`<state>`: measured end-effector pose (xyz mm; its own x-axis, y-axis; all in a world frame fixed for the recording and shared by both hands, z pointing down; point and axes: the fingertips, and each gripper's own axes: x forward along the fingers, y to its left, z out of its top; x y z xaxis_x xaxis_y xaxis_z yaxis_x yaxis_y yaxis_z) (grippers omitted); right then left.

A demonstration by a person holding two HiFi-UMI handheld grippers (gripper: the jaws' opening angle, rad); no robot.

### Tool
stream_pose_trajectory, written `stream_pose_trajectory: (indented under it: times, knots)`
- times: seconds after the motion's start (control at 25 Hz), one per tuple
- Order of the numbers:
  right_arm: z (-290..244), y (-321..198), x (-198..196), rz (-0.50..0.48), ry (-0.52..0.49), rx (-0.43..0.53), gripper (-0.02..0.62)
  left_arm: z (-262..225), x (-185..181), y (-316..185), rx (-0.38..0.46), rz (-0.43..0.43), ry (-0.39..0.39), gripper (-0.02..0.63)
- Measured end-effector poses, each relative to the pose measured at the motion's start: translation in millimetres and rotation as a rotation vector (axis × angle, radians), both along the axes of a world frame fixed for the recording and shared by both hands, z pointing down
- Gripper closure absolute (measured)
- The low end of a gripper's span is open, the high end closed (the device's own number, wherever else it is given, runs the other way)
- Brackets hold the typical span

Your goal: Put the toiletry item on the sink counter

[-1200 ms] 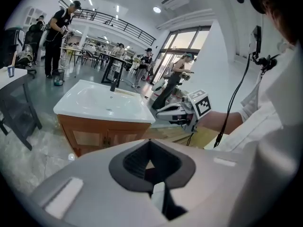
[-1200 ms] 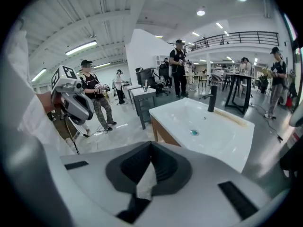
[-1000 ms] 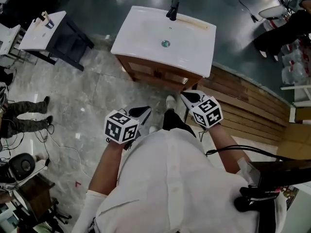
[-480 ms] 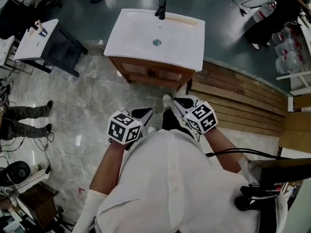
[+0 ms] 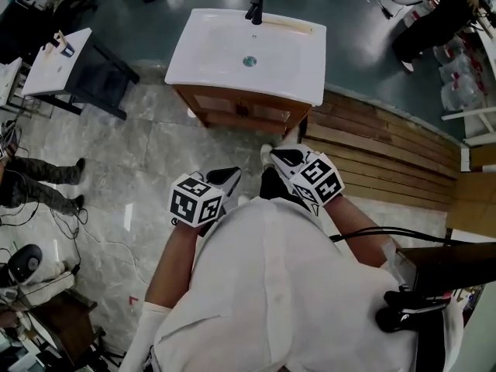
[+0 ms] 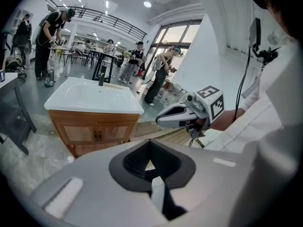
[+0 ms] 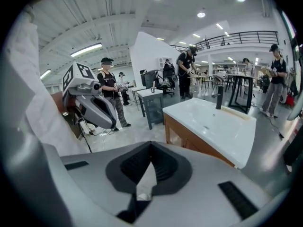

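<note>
Both claws are drawn in close to the person's chest at the middle of the head view. The left claw (image 5: 231,176) is pinched shut with nothing between its jaws, and the right claw (image 5: 280,156) is shut and empty too.

The white sink desk (image 5: 298,64) stands at the upper middle of the frame, well apart from both claws. Its top is bare apart from the black tap (image 5: 256,6) at its far edge.

Against a second ago, the sink desk has slid a little to the left in the frame. The right claw has come up and inward toward the wooden cabinet (image 5: 240,115), while the left claw sits in almost the same spot.

That looks like a small shift of stance, not a reach. Nothing has been picked up, so the task has yet to start.

The likely toiletry item (image 5: 63,46) is a small thing on the side desk (image 5: 46,72) at the upper left, too small to identify. Fetching it would come first.
</note>
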<state>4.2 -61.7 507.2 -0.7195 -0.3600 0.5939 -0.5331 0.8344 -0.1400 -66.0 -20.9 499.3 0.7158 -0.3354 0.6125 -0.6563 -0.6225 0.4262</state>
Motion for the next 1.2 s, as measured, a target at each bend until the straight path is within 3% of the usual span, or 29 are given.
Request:
stream_pose_trajectory:
  times: [0.36,1.2]
  knots:
    - [-3.1,-0.8,-2.2,-0.031,0.015,0.042,0.591,2.5,1.2,-1.9,0.011,-0.004,-0.003,0.6]
    - [1.5,0.4,21.6,-0.01,0.016,0.016,0.591,6.2,23.3,-7.0,-0.01,0.037,-0.008,0.6]
